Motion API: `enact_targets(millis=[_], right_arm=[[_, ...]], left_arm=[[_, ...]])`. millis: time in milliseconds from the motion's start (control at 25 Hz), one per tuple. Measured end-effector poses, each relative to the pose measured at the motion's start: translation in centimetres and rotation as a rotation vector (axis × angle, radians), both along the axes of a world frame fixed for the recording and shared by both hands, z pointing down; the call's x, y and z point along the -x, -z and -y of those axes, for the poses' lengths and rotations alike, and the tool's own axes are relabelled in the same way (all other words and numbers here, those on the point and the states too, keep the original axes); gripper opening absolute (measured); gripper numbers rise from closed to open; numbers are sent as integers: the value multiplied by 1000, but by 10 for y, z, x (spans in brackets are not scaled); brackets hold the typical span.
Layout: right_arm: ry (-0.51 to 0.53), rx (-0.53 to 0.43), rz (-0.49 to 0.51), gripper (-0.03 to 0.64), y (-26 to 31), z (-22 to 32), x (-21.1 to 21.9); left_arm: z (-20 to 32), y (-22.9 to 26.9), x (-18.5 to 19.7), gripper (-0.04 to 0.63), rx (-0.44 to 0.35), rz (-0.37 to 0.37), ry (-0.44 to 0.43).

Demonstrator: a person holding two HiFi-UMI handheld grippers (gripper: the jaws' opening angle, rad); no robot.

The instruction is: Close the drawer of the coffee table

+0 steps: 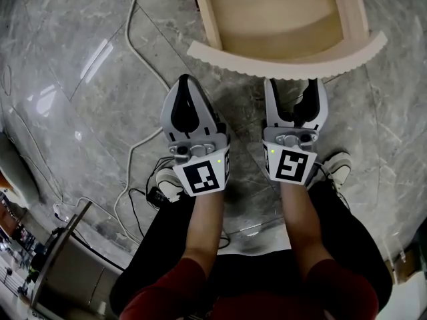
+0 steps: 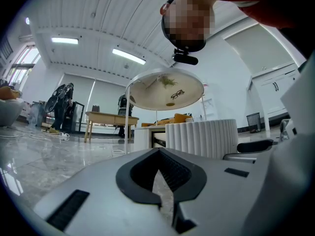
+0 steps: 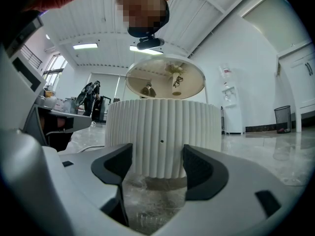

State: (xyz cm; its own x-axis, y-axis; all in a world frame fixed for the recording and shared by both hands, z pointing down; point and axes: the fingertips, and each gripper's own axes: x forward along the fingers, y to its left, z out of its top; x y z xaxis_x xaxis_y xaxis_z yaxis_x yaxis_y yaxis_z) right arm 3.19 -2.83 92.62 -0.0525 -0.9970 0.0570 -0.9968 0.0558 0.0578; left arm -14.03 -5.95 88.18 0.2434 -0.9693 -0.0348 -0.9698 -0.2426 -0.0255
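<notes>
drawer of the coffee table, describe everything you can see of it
The drawer is pulled out, its pale wood inside bare where visible. Its front is a curved cream panel with vertical ribs and one small dark dot. The right gripper, jaws apart, faces the front closely; contact is unclear.

A glossy grey marble floor (image 1: 67, 79) carries a loose white cable (image 1: 135, 39), the person's shoes (image 1: 337, 167) and the coffee table (image 3: 162, 132).

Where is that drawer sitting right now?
In the head view the drawer is at the top centre, pulled out over the marble floor. Its ribbed front lies just ahead of the open right hand-held gripper.
</notes>
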Motion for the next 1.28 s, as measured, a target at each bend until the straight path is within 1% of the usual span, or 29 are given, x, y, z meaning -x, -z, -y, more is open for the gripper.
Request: enact_targets(millis=[280,680,920,1200,1280], right_arm=[[-23,32,30,307,-1,16,1],[-7,16,24,307,2,53,0],[-6,26,27,307,1,77,-2],[1,36,26,307,1,103,-3],[-1,38,40,307,2,111,-4]], left_arm=[[-1,0,4,12,3,-11,11],[0,4,11,12,6,-43,32],[-1,4,9,12,9,-37,28],[-1,4,5,12,16,-14,21],[0,3,5,12,24,-7,23]])
